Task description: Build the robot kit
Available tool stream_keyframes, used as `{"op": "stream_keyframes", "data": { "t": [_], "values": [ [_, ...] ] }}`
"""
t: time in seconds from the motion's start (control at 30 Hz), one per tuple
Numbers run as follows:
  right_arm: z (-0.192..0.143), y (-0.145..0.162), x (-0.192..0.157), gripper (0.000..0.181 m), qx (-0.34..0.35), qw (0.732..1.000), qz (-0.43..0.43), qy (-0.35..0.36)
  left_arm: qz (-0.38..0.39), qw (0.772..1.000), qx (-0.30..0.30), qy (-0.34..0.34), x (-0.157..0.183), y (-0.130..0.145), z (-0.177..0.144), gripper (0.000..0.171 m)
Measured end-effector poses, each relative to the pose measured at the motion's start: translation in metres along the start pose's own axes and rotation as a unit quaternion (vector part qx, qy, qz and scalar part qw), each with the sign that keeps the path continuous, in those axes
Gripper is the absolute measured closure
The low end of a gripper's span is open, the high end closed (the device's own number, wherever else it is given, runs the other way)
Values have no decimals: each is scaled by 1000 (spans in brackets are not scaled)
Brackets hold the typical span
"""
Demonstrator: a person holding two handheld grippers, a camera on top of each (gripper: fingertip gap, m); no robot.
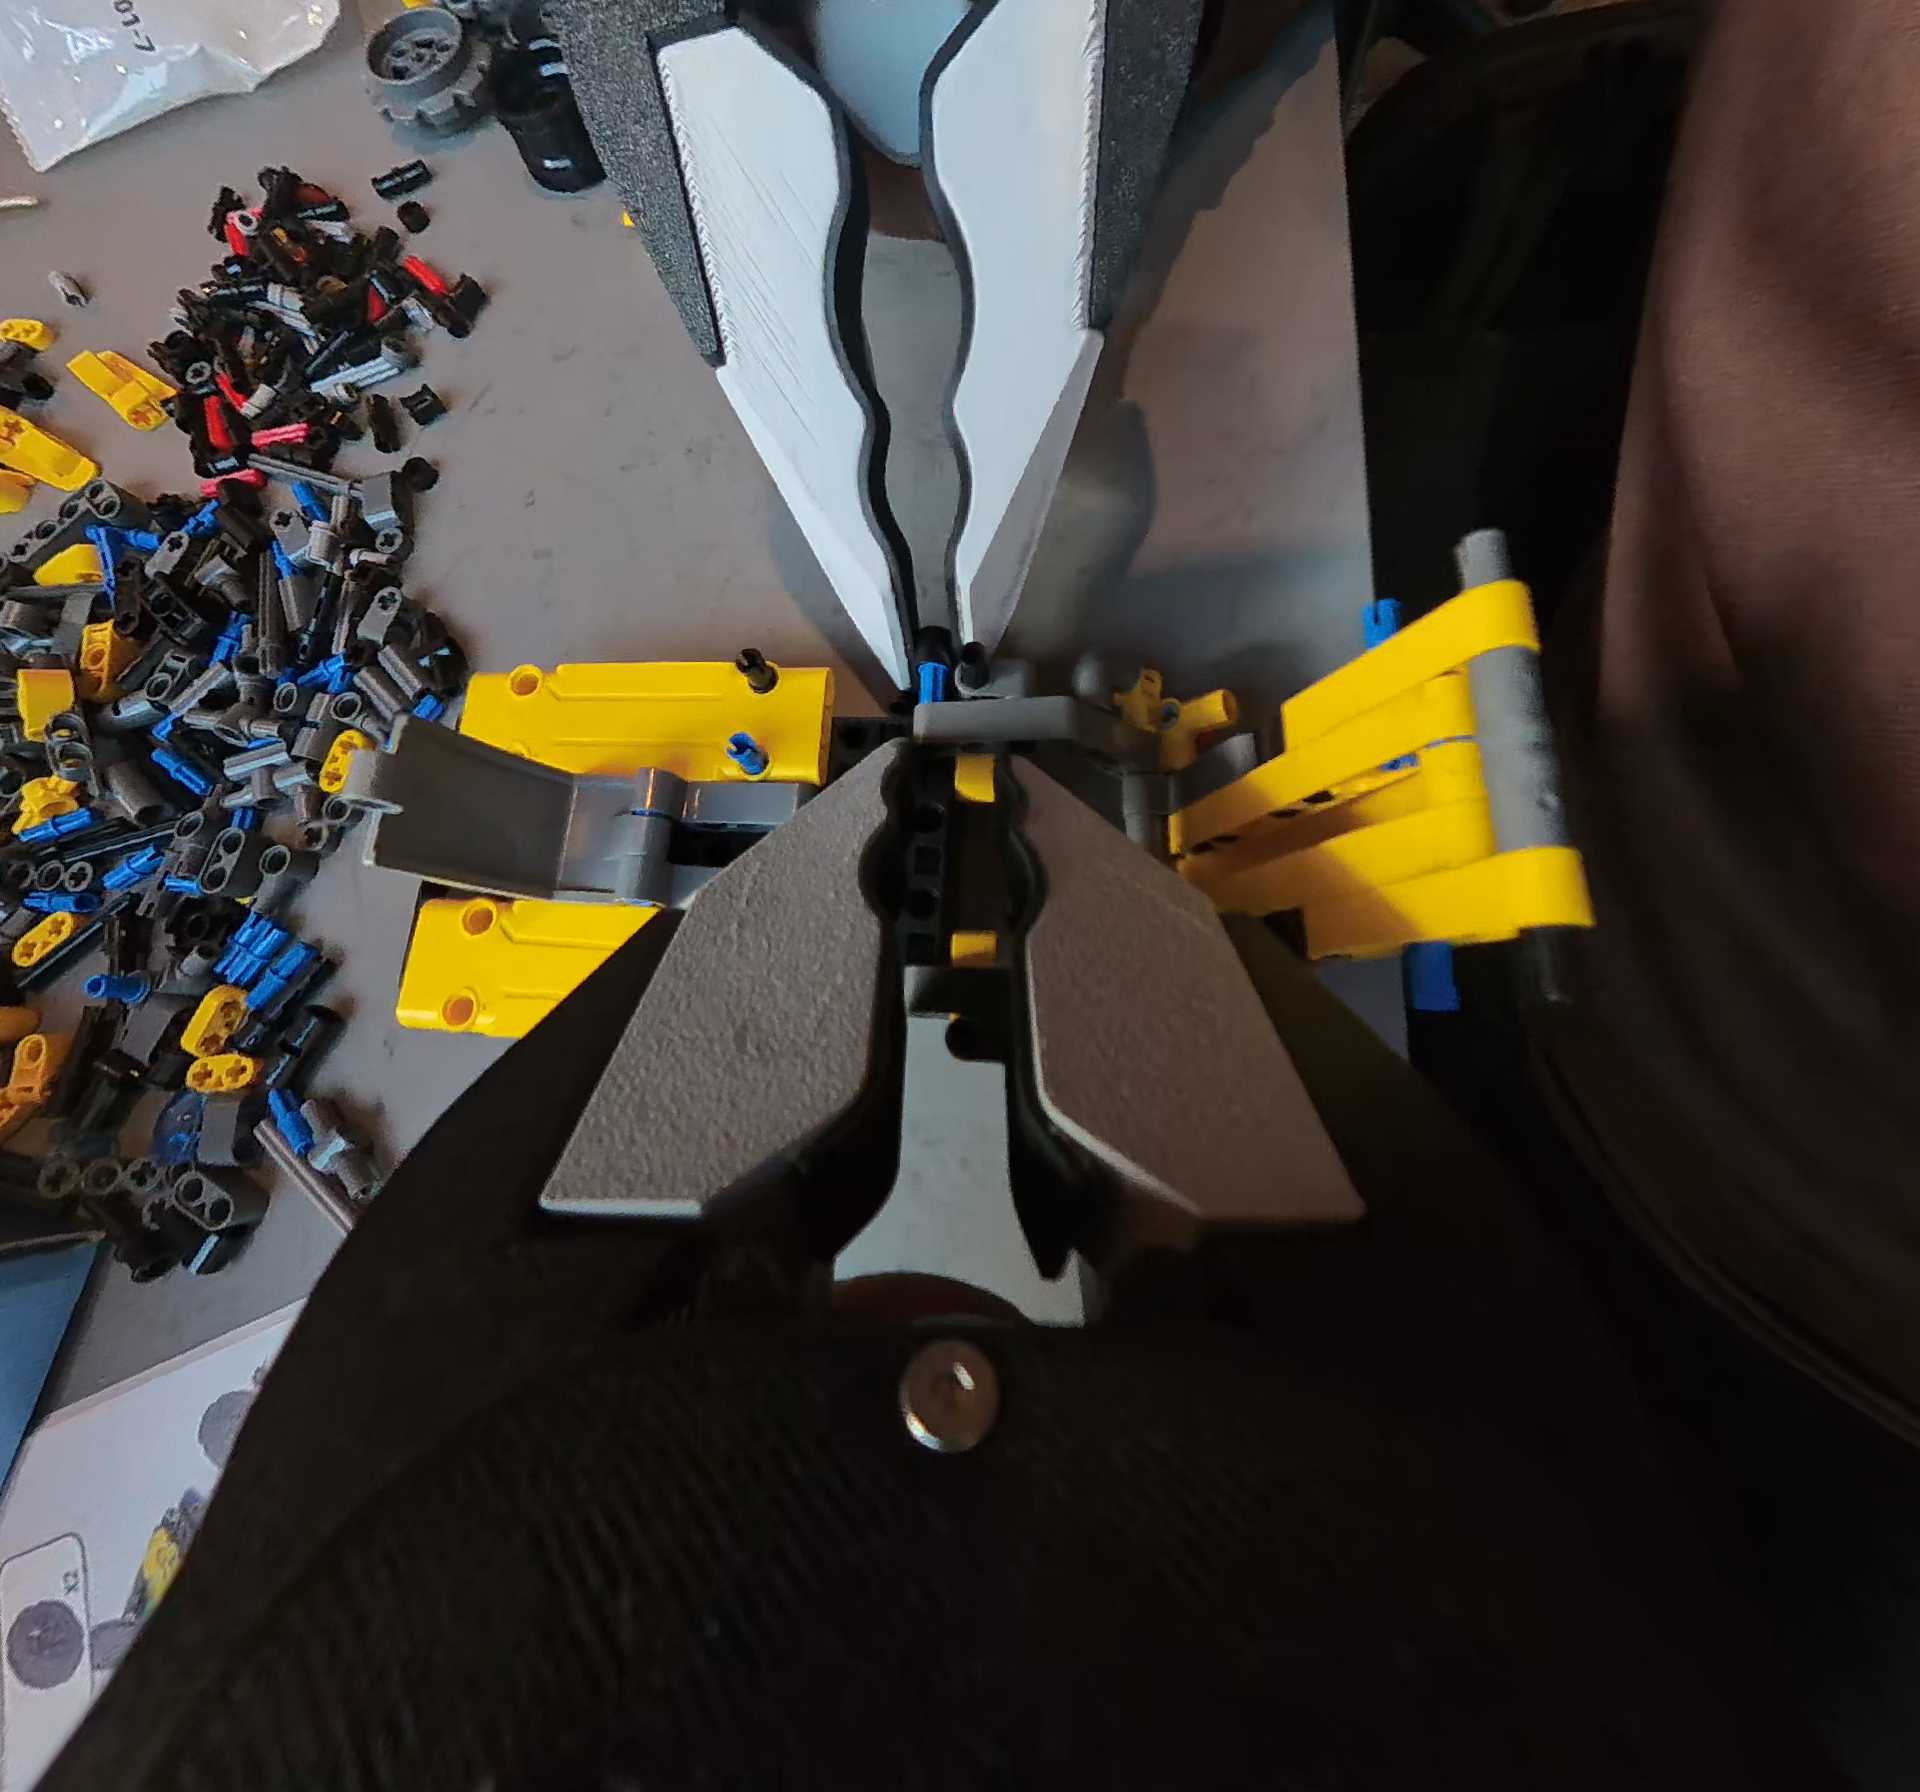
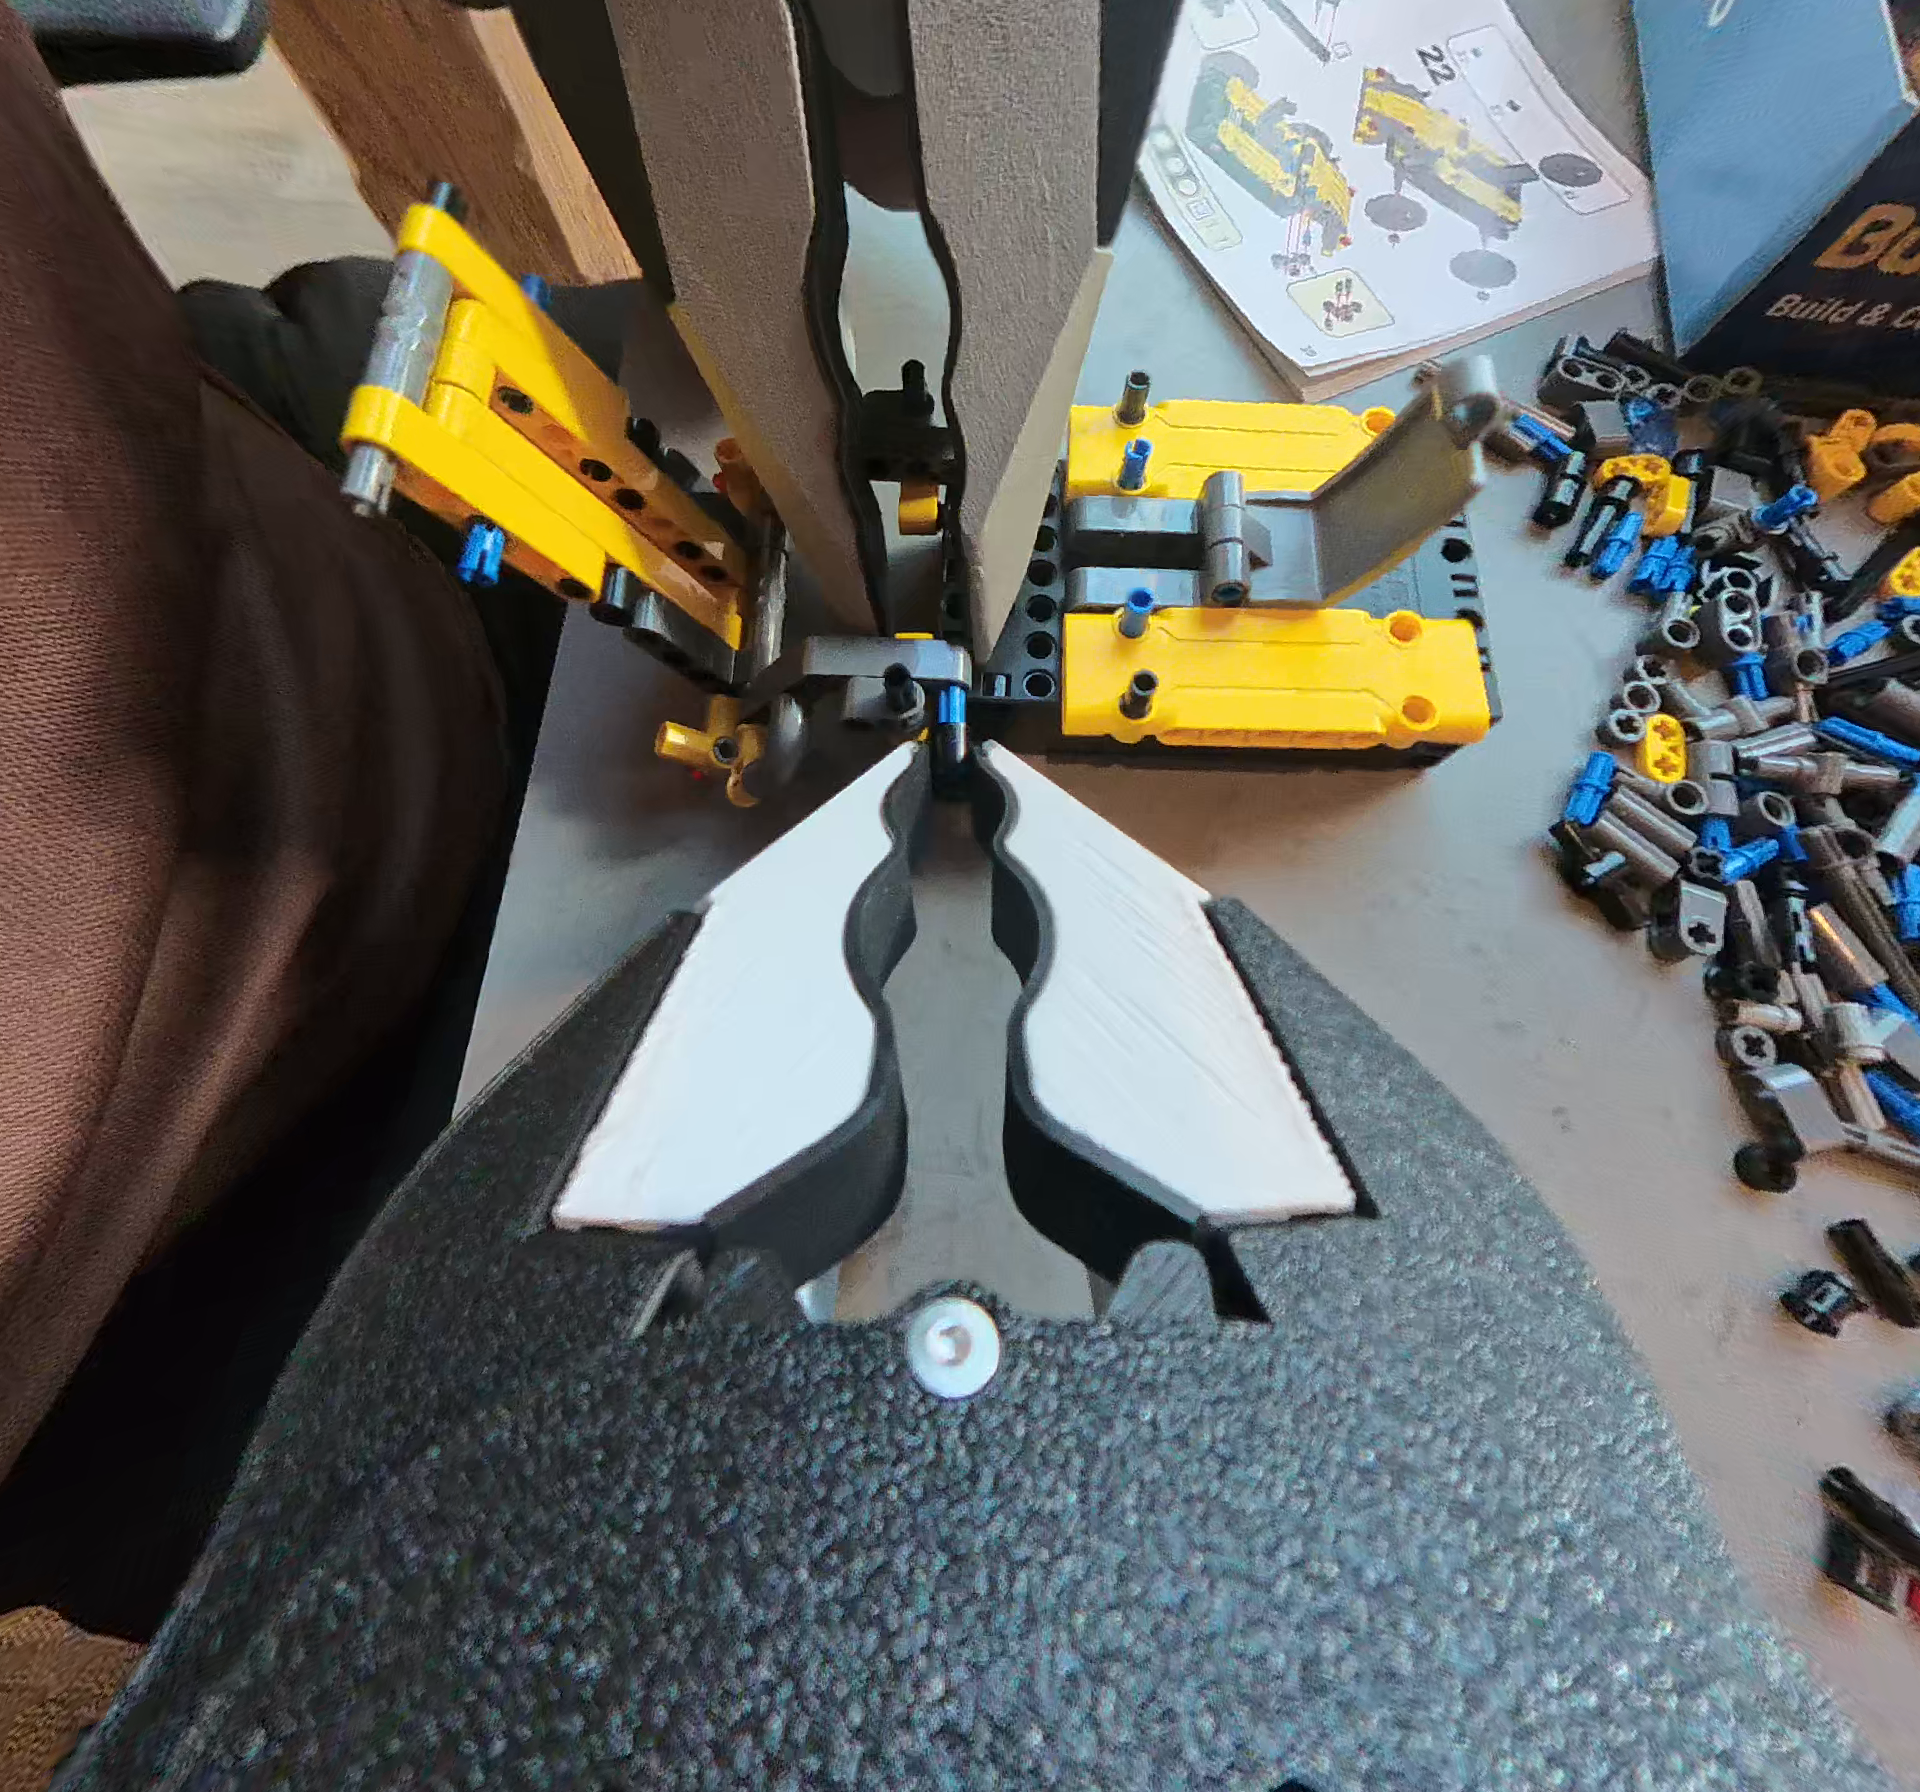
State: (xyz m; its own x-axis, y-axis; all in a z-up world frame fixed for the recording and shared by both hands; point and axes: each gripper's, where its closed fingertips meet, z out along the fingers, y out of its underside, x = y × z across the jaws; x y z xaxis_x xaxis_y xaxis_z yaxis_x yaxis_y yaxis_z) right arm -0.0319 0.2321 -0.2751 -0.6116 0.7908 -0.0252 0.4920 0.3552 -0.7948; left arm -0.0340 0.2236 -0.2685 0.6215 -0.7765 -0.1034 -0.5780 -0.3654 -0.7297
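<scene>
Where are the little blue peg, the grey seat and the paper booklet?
blue peg (image 2: 949, 706): right wrist view, on its blue shaft, at the white jaws' tips.
grey seat (image 1: 468, 812): left wrist view, on its curved back.
paper booklet (image 2: 1382, 121): right wrist view, on the open page.

Print shows on a plastic bag (image 1: 156, 28), booklet (image 2: 1382, 121) and blue box (image 2: 1766, 132).
</scene>
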Motion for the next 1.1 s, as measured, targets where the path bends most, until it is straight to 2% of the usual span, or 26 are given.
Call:
{"op": "stream_keyframes", "data": {
  "t": [0.2, 0.57, 0.73, 0.93, 1.1],
  "values": [
    [-3, 1, 0, 178, 6, 1000, -9, -6, -28, 999, 34, 4, 1, -3, 0, 160],
    [-8, 1, -4, 178, 14, 999, 8, -47, -53, 997, 49, -4, 0, -6, 0, 159],
    [-16, -3, 2, 178, 39, 996, 47, -70, -44, 998, 48, -20, 2, -3, -2, 162],
    [-24, -8, 5, 178, 68, 988, 91, -105, -56, 997, 38, -32, 3, -1, -5, 153],
    [-23, -7, 6, 178, 63, 987, 100, -108, -68, 996, 53, -34, 0, -5, -10, 154]
  ]
}}
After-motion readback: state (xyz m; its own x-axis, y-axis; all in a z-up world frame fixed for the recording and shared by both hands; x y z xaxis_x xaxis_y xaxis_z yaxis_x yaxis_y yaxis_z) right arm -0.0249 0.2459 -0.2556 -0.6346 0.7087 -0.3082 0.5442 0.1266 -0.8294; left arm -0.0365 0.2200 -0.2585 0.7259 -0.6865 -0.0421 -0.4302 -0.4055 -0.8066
